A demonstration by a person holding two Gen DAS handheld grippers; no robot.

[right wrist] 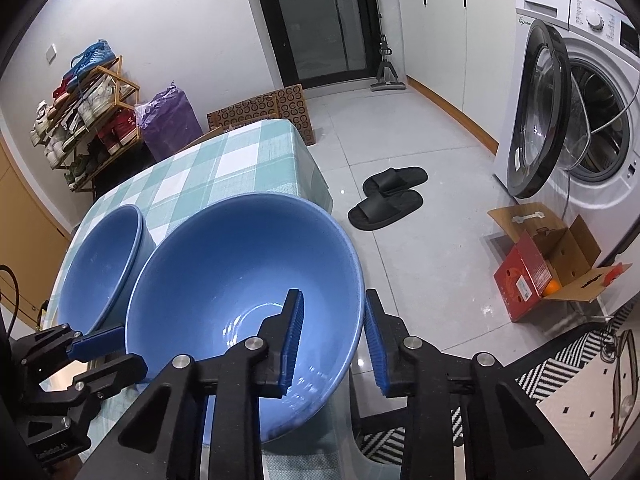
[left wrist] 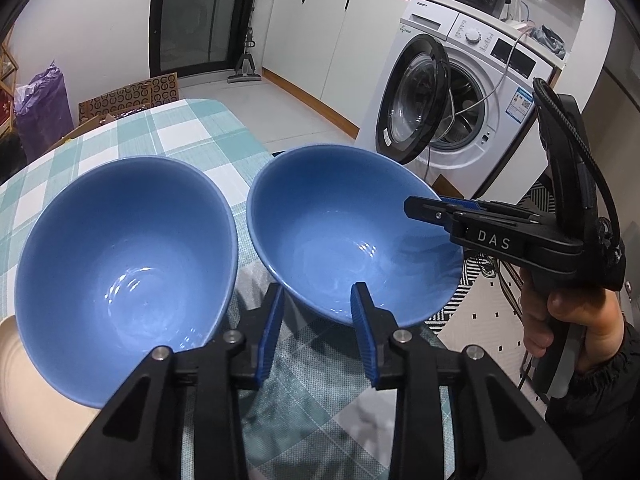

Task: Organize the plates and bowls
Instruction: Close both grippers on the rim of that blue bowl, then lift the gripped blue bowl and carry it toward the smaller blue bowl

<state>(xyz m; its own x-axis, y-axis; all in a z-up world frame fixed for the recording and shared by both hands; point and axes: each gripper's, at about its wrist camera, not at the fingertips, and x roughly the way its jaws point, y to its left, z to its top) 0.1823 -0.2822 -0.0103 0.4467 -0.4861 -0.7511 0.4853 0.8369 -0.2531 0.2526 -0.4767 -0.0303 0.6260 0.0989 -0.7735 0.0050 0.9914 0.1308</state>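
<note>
Two blue bowls stand side by side on a table (left wrist: 180, 128) (right wrist: 240, 148) covered with a green-checked cloth. The right bowl (left wrist: 340, 240) (right wrist: 240, 272) sits at the table's near right edge. My left gripper (left wrist: 318, 328) (right wrist: 104, 356) straddles its near rim, one pad inside and one outside, shut on the wall. My right gripper (right wrist: 334, 340) (left wrist: 414, 205), held by a hand, is shut on the same bowl's right rim. The left bowl (left wrist: 120, 248) (right wrist: 104, 260) is untouched, with a cream plate (left wrist: 16, 368) showing beneath its near side.
A washing machine (left wrist: 460, 120) (right wrist: 580, 120) with its door swung open stands to the right. On the floor lie black slippers (right wrist: 388, 196), an open cardboard box (right wrist: 548, 264) and a patterned rug (right wrist: 560, 380). A shoe rack (right wrist: 88, 120) stands behind the table.
</note>
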